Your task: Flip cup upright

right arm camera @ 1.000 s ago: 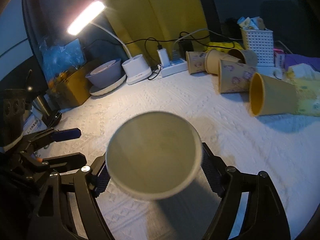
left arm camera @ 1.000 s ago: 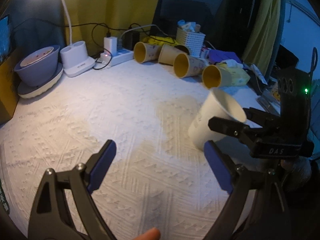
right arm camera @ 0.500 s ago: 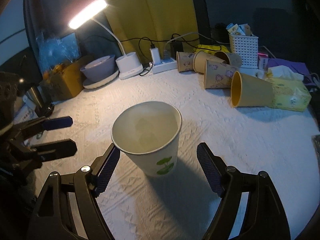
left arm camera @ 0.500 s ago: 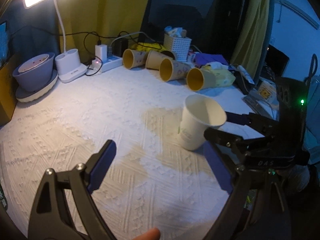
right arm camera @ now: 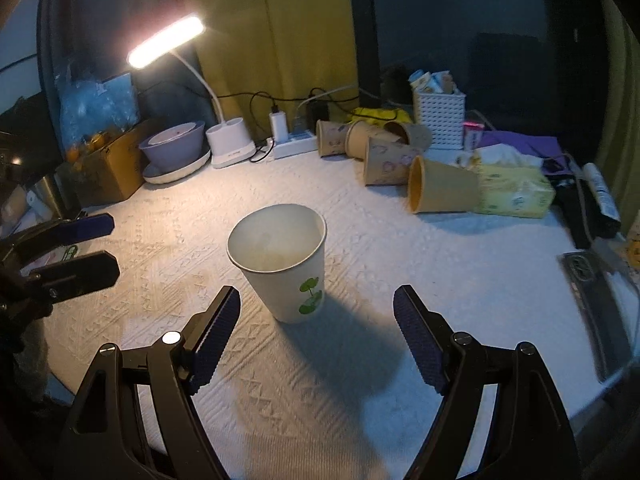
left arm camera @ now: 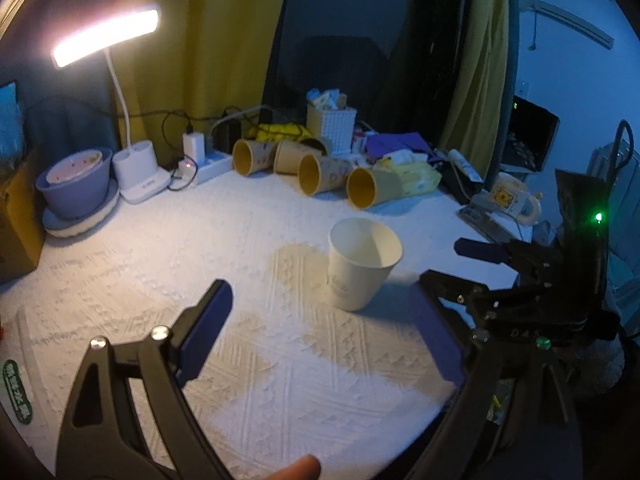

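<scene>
Two grippers: both over the surface (right arm camera: 460,264), neither touching anything.
Surface: white textured cloth lit by a desk lamp (right arm camera: 166,42) at the back left, with a faint stain (left arm camera: 296,268) near the middle.
Clutter at the back: four tan cups (right arm camera: 442,192) lying on their sides, a tissue pack (right arm camera: 514,192), a white basket (right arm camera: 439,119), a purple bowl (right arm camera: 172,146).
Right gripper (right arm camera: 316,334): blue pads spread wide apart, empty, pointing at the white cup from just behind it.
Left gripper (left arm camera: 320,332): pads also wide apart, empty, well to the side of the cup.
White cup (right arm camera: 282,268): stands mouth up near the middle of the surface, base on the cloth, free of both grippers; a green leaf print (right arm camera: 310,296) faces the right camera.
Task state: judging by its pose, the flip looks done.
Handling: paper, very light, thin-walled and easily crushed; the empty cup will tip at a nudge.
Where to hold: mid-wall, squeezed gently across its width, below the stiffer rolled rim (right arm camera: 276,210).
</scene>
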Demonstrator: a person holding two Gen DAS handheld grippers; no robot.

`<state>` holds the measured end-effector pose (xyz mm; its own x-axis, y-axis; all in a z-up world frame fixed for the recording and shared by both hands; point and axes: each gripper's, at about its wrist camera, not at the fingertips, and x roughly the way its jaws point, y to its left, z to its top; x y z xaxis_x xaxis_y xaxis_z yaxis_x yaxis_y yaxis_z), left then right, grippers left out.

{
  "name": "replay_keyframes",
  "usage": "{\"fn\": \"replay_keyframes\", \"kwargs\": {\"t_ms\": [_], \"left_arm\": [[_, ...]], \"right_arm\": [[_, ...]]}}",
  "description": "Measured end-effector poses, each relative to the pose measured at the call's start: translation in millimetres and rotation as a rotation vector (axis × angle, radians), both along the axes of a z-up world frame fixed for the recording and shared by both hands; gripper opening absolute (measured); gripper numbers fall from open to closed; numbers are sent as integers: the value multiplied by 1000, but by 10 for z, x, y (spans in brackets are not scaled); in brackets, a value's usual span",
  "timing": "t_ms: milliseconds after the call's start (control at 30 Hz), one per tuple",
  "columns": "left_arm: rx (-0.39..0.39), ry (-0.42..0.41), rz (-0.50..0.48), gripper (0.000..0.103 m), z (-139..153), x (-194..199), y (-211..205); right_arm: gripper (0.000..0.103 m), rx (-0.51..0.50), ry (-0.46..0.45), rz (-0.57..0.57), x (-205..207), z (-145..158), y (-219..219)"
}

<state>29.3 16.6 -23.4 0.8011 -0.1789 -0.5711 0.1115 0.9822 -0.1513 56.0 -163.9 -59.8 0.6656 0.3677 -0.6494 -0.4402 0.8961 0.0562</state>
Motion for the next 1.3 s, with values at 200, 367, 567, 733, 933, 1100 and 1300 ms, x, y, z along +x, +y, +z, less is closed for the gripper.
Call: {"fn": "replay_keyframes", "kwargs": {"t_ms": [200, 367, 567, 733, 933, 1100, 1300], "left_arm": [[5, -55, 3, 91, 215, -223, -51], [16, -89, 19, 91, 360, -403, -116], [27, -142, 35, 91, 518, -548, -152], [38, -185, 61, 91, 635, -640, -134], [71, -245, 95, 91, 763, -769, -121], [101, -302, 131, 91, 902, -884, -109], [70, -348, 162, 92, 1009, -1000, -28]], "right_arm": [[82, 7, -29, -45, -193, 230, -90], [82, 5, -72, -76, -376, 441, -137], [82, 12, -129, -75, -568, 693, -129], [82, 22, -170, -81, -670, 875, -125], [82, 22, -209, -89, -778, 1032, -144], [82, 28, -245, -89, -860, 1165, -162], [82, 28, -279, -83, -967, 1284, -154]]}}
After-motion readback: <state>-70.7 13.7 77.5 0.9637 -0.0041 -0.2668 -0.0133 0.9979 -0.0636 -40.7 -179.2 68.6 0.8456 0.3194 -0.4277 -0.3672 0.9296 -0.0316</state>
